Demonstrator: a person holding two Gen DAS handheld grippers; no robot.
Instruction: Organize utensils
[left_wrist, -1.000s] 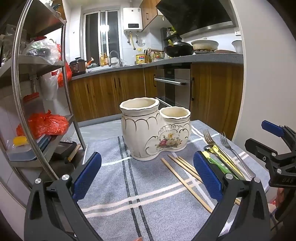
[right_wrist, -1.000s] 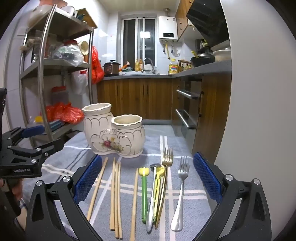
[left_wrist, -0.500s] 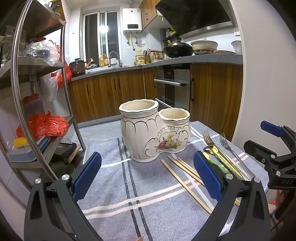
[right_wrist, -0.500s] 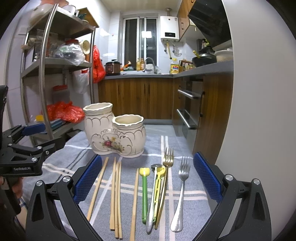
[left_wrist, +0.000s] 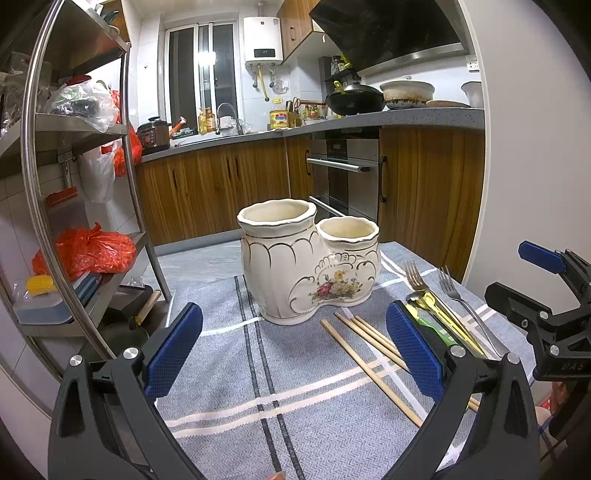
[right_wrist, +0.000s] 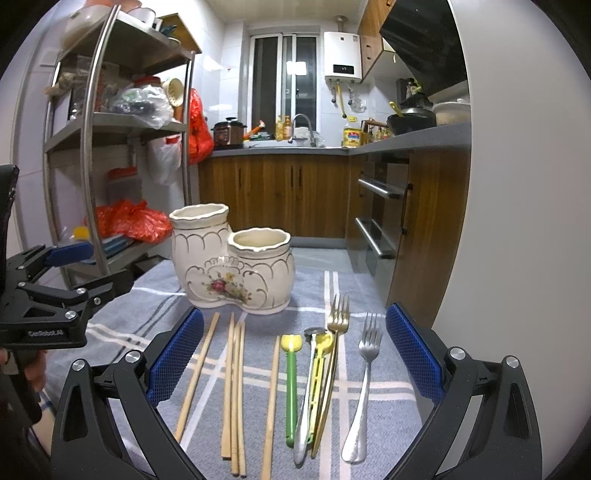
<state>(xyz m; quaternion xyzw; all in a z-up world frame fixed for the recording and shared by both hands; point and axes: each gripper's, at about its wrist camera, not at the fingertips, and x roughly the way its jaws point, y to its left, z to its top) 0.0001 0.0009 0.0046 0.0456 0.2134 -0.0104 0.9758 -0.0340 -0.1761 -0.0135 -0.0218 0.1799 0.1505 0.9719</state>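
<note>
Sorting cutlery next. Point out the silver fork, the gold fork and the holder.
silver fork (right_wrist: 364, 384), right wrist view, on its handle
gold fork (right_wrist: 338, 320), right wrist view, on its tines
holder (right_wrist: 236, 273), right wrist view, on its flowered front

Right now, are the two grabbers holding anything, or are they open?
Left gripper: jaws open, holding nothing, above the cloth near the holder.
Right gripper: jaws open, holding nothing, above the chopsticks and forks.

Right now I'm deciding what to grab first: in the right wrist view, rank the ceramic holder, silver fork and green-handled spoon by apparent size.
1. ceramic holder, clearly largest.
2. silver fork and green-handled spoon: similar in length, too close to rank.
</note>
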